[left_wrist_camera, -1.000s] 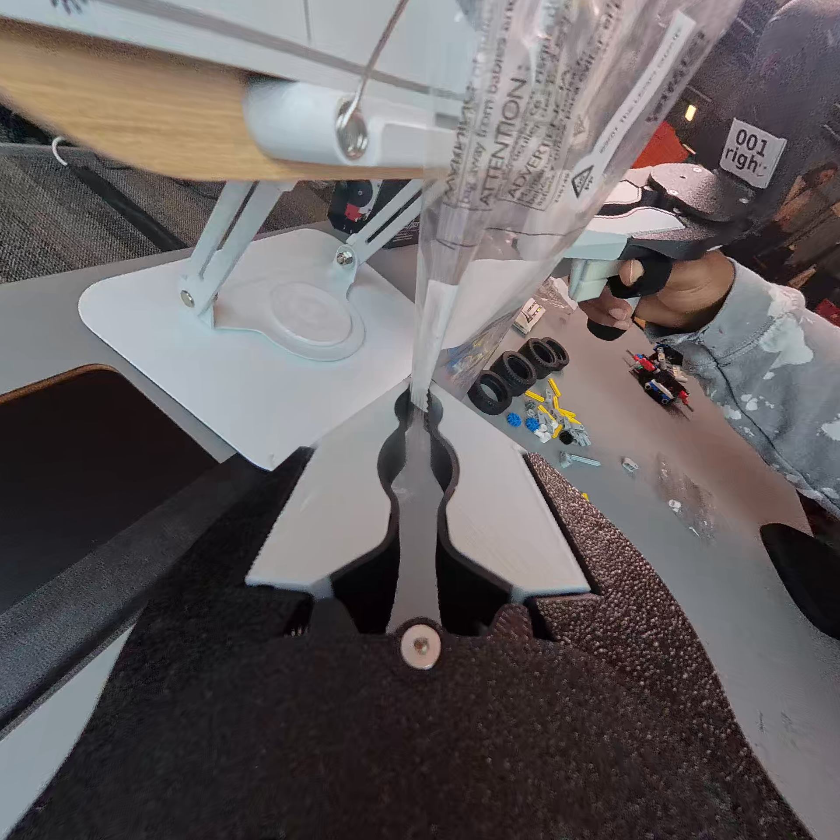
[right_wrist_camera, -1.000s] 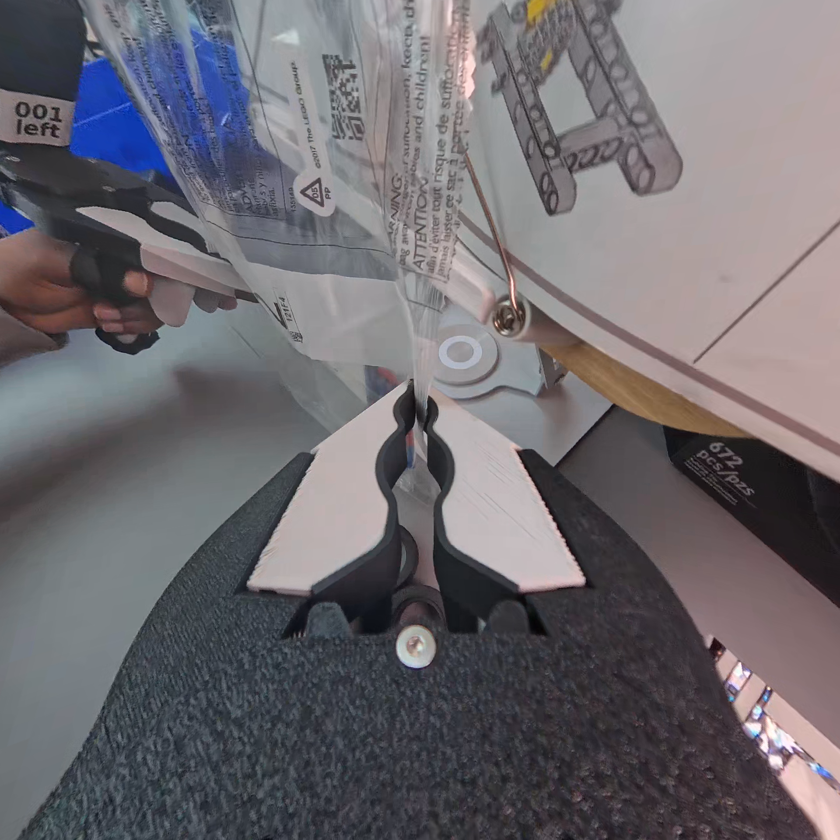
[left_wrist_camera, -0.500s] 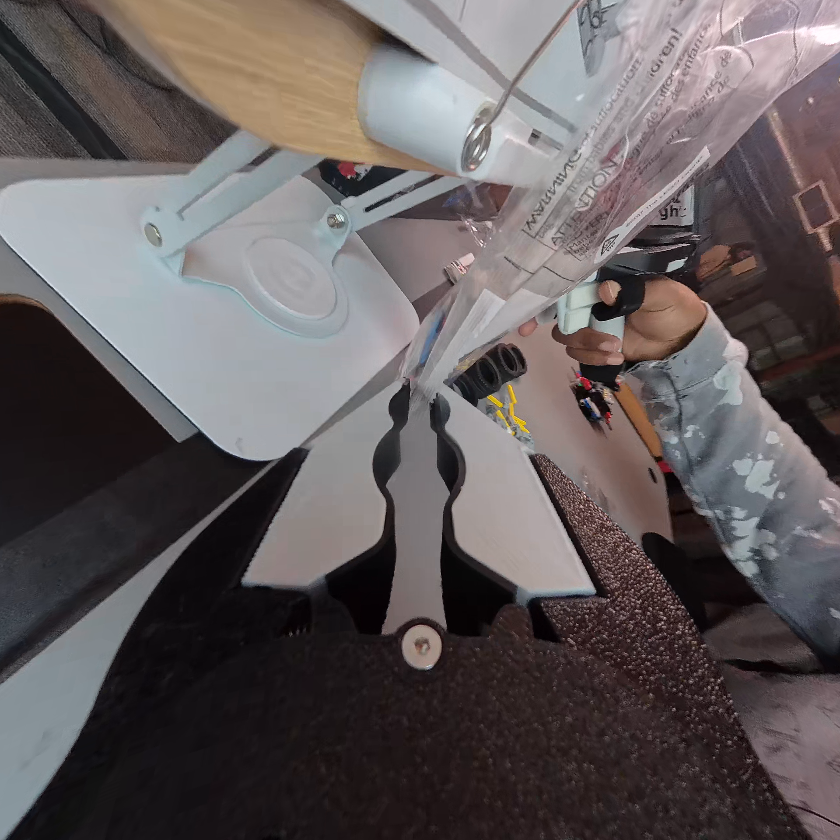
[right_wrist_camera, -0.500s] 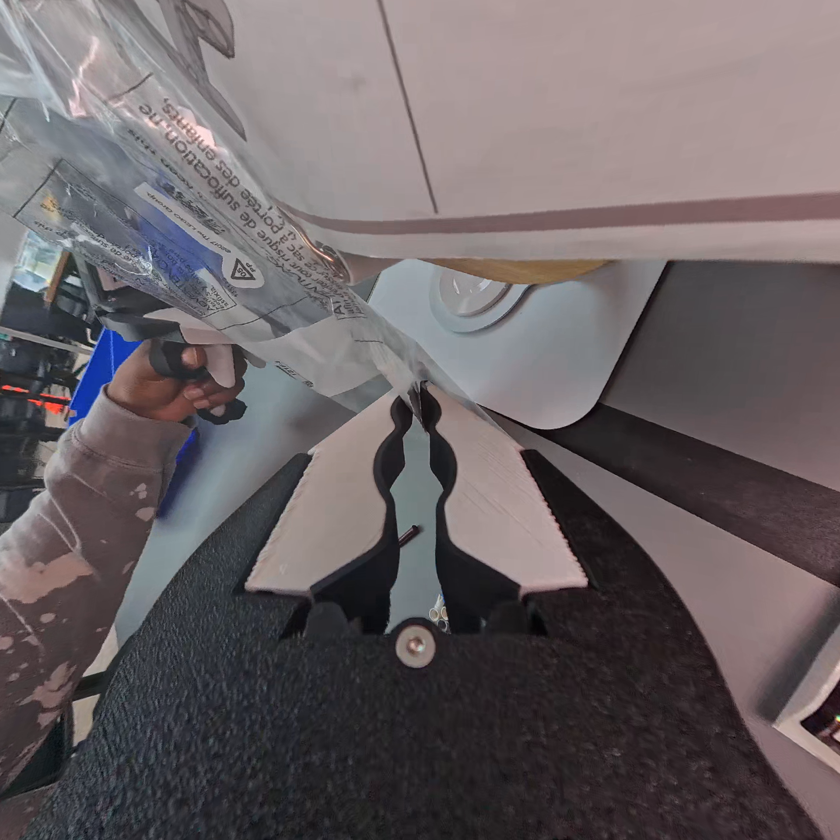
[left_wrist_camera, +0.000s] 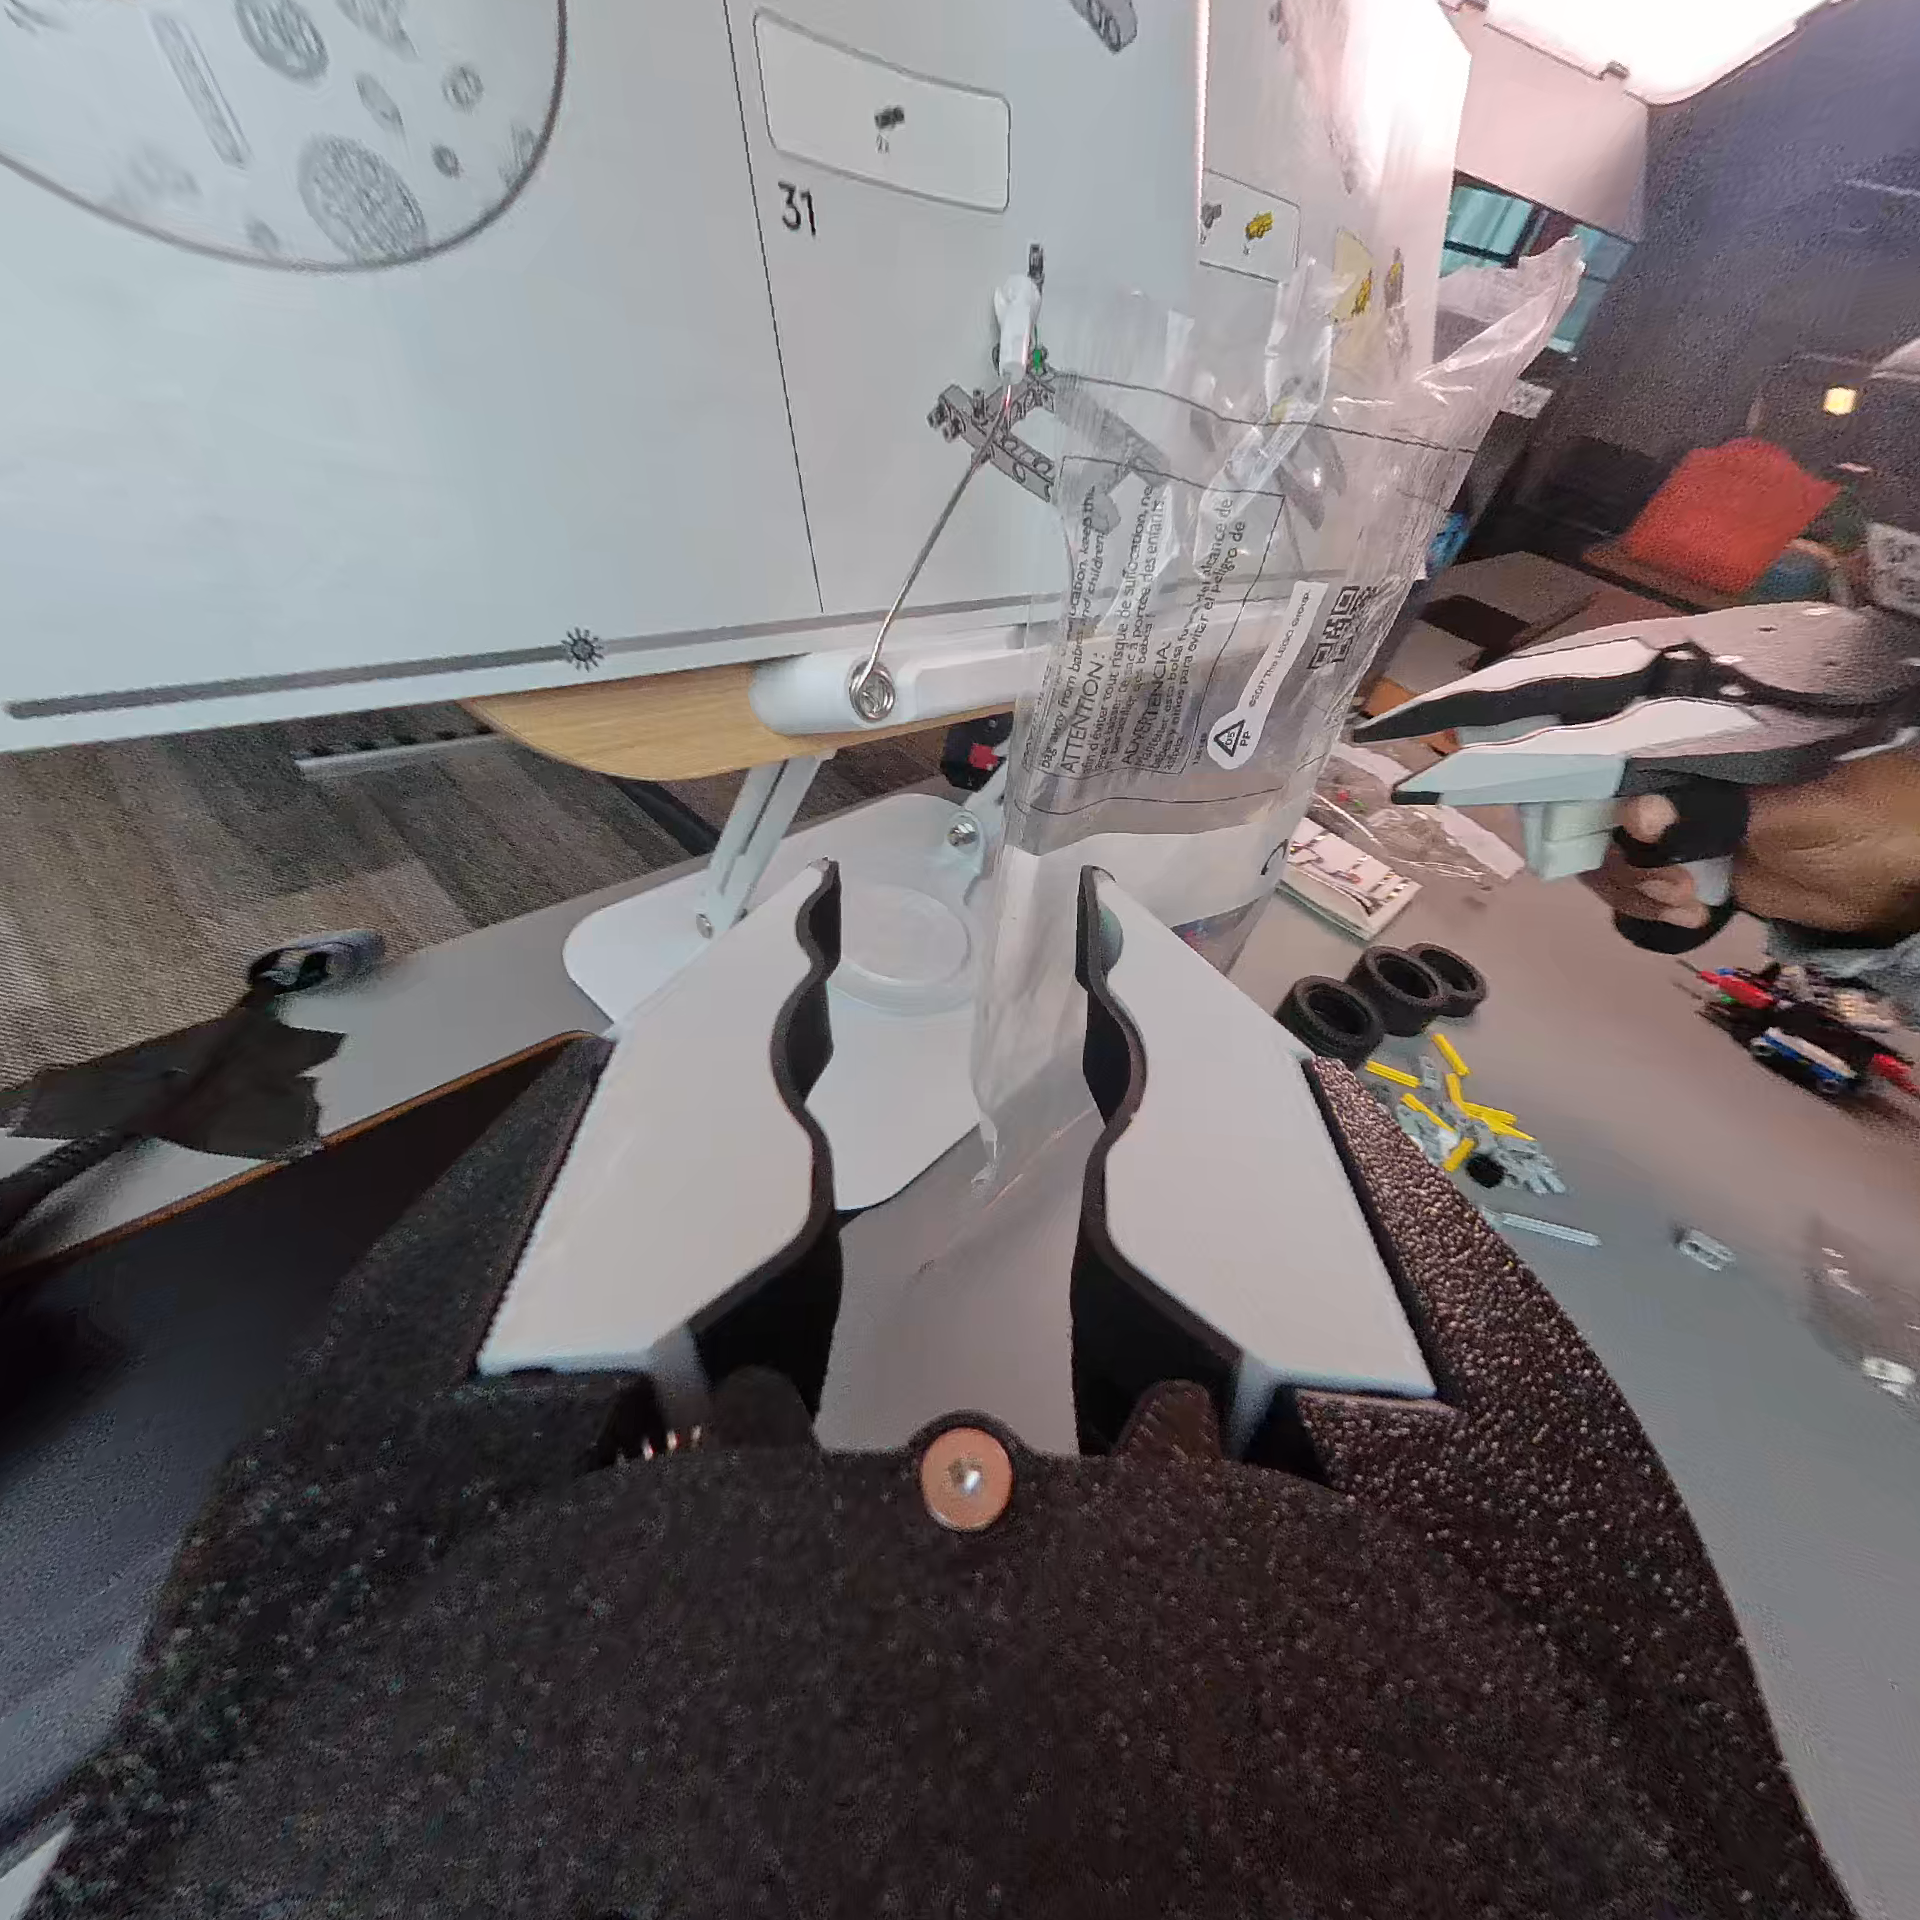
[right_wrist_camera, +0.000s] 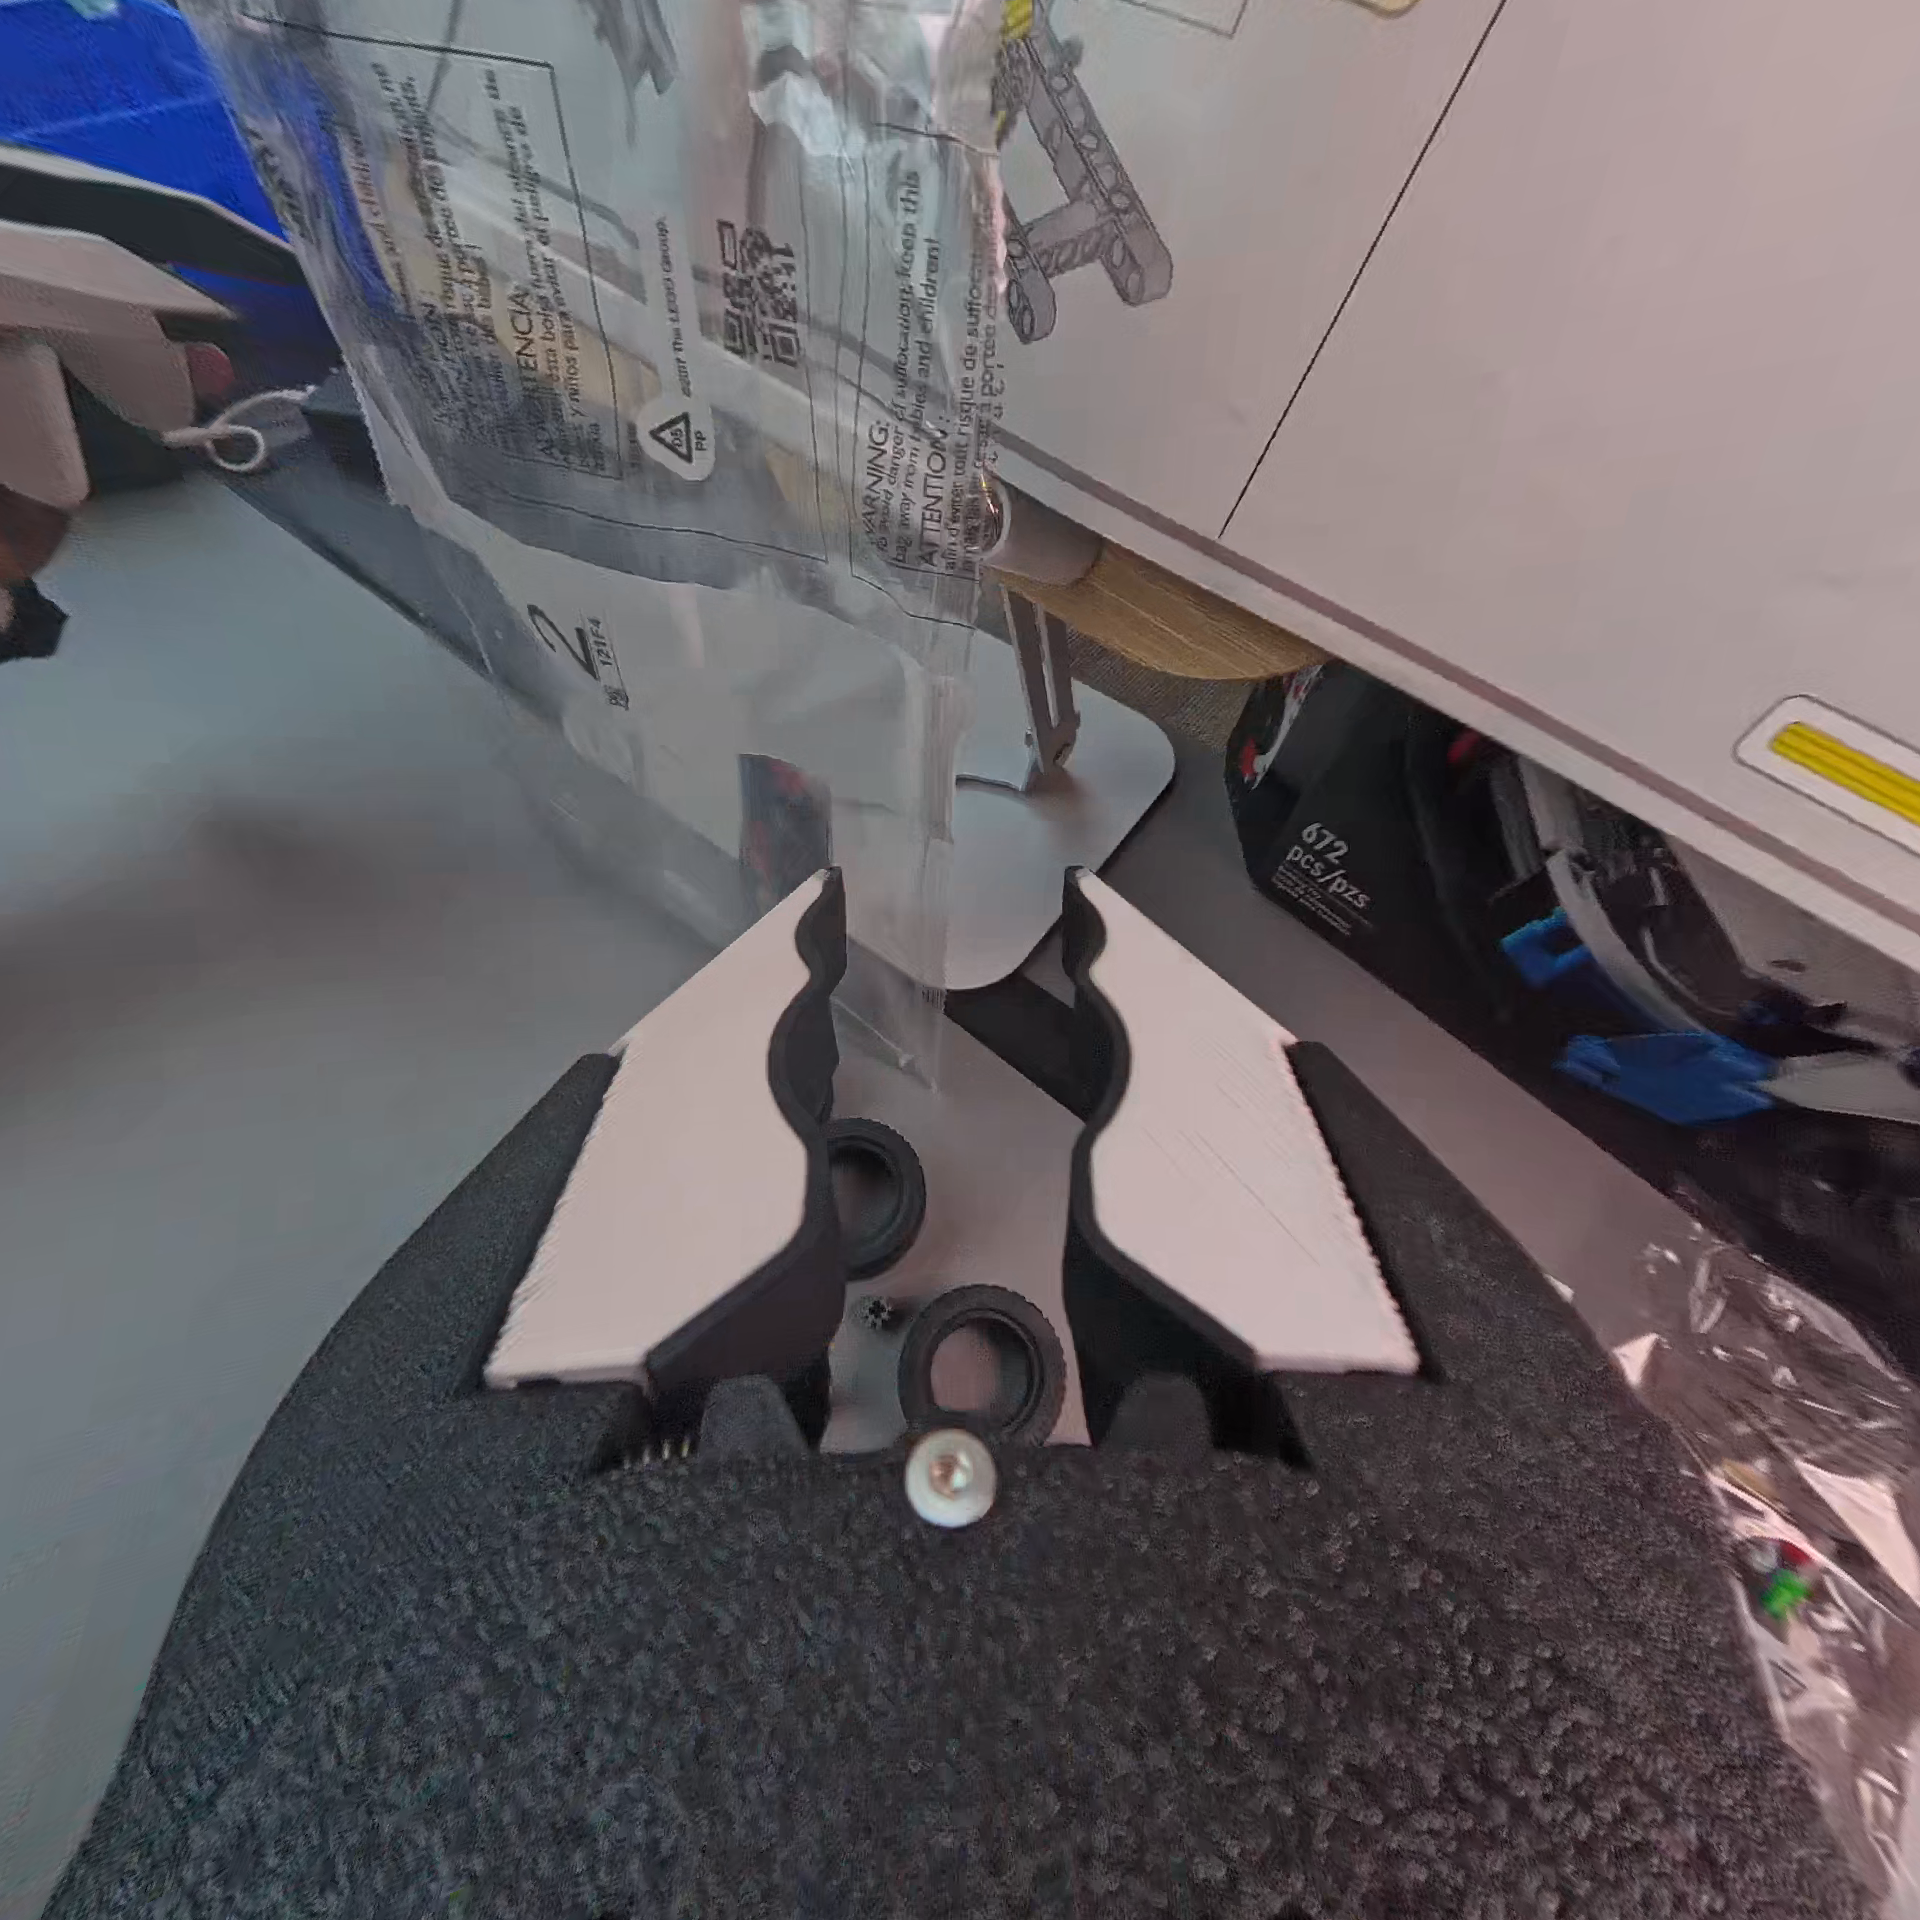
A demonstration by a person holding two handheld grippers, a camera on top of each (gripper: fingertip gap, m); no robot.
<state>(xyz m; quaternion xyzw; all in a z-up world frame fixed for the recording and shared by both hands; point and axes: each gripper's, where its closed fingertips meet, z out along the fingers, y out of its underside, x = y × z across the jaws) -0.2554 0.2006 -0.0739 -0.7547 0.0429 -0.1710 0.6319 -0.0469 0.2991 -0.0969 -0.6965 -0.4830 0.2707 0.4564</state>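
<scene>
A clear plastic bag (left_wrist_camera: 1174,675) with printed warning text stands upright in front of an open instruction booklet (left_wrist_camera: 416,416) on a white stand. My left gripper (left_wrist_camera: 956,878) is open, and the bag's lower corner hangs loose between its fingers. My right gripper (right_wrist_camera: 951,878) is open too, with the bag's (right_wrist_camera: 665,416) lower edge in its gap. Neither gripper pinches it. The right gripper also shows in the left wrist view (left_wrist_camera: 1377,766), just right of the bag, held by a hand. Two black tyres (right_wrist_camera: 982,1371) lie on the table under the right gripper.
The stand's white base (left_wrist_camera: 644,945) sits on the grey table. Black tyres (left_wrist_camera: 1382,987), loose yellow and grey pieces (left_wrist_camera: 1455,1122) and a small model (left_wrist_camera: 1808,1039) lie to the right. A black box (right_wrist_camera: 1340,831) stands under the booklet. Crumpled plastic (right_wrist_camera: 1818,1455) lies at the right. The left tips stand about 20 cm off the stand's white base (left_wrist_camera: 644,945).
Both grippers were shut on the bag's edges and pulling it. Now both have opened and let go, and the views have swung level again.
</scene>
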